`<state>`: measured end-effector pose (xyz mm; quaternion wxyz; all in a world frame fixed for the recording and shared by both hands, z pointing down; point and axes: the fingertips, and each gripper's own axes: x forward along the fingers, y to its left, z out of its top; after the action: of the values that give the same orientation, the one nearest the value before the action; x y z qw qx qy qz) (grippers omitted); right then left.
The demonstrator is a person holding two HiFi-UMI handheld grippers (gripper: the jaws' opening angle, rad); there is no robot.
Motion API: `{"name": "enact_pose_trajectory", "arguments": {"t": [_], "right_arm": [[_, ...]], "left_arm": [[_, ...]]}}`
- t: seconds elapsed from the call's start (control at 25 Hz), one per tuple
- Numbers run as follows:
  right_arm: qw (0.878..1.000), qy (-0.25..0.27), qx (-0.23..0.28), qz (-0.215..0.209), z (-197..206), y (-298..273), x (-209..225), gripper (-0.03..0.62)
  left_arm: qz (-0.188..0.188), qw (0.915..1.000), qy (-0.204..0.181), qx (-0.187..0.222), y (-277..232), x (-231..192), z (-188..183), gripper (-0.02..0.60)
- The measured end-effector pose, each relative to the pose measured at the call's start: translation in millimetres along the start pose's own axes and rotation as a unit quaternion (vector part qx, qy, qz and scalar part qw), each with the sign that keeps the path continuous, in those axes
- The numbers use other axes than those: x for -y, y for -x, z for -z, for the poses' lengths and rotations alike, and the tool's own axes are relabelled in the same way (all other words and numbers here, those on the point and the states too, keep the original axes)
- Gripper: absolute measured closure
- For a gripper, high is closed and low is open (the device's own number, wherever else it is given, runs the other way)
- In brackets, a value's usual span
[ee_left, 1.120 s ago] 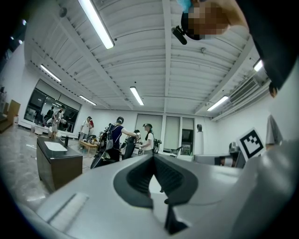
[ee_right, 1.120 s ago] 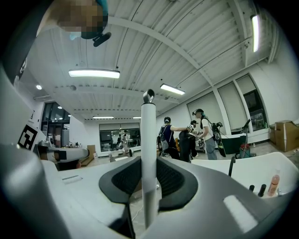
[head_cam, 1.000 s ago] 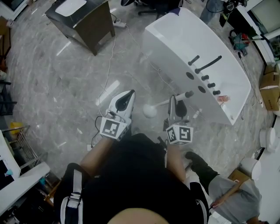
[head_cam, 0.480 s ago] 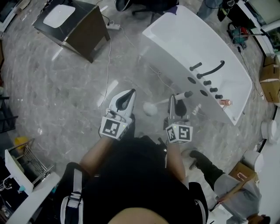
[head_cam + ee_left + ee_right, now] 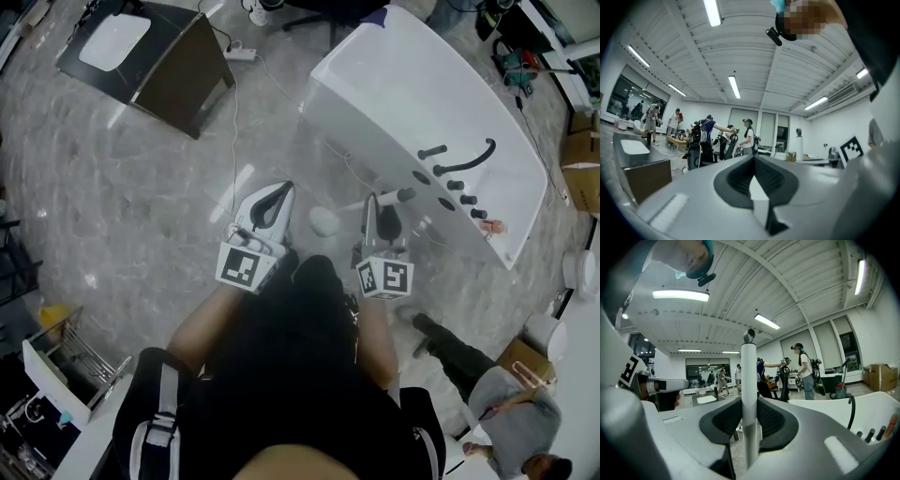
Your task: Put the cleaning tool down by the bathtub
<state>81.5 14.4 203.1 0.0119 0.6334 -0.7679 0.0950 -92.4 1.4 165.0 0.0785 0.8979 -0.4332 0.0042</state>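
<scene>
The cleaning tool is a white stick with a round white head (image 5: 323, 222) and a black end cap (image 5: 405, 196). It hangs level above the floor, close to the side of the white bathtub (image 5: 412, 103). My right gripper (image 5: 372, 202) is shut on the stick, which rises between the jaws as a white handle (image 5: 748, 380) in the right gripper view. The tub rim (image 5: 834, 411) lies to the right there. My left gripper (image 5: 278, 191) is to the left of the brush head, apart from it. Its jaws (image 5: 753, 158) meet at the tips with nothing in them.
A black faucet (image 5: 466, 157) and knobs sit on the tub's deck. A dark cabinet (image 5: 150, 56) with a white top stands far left, with a cable (image 5: 234, 131) trailing over the marble floor. A person's leg (image 5: 459, 352) is at the lower right, a wire cart (image 5: 70, 366) at the lower left.
Both grippers have shifted slightly forward toward the tub, and the tool has moved with the right one. The grip on the stick is unchanged.
</scene>
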Motion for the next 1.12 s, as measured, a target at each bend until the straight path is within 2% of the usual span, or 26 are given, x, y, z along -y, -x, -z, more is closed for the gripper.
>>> {"name": "enact_pose_trajectory", "arguments": {"t": [0.56,1.12], "right_arm": [[1.000,-0.007,-0.030,0.000,47.1,-91.9,24.0,0.496],[0.997,-0.016,-0.068,-0.015,139.8,-193.5,64.4,0.496]], "left_arm": [[-0.008,0.9996,0.007,-0.024,-78.5,-59.7,37.5,0.575],[-0.028,0.9984,0.014,-0.047,-168.4,-110.5,108.9,0.574]]}}
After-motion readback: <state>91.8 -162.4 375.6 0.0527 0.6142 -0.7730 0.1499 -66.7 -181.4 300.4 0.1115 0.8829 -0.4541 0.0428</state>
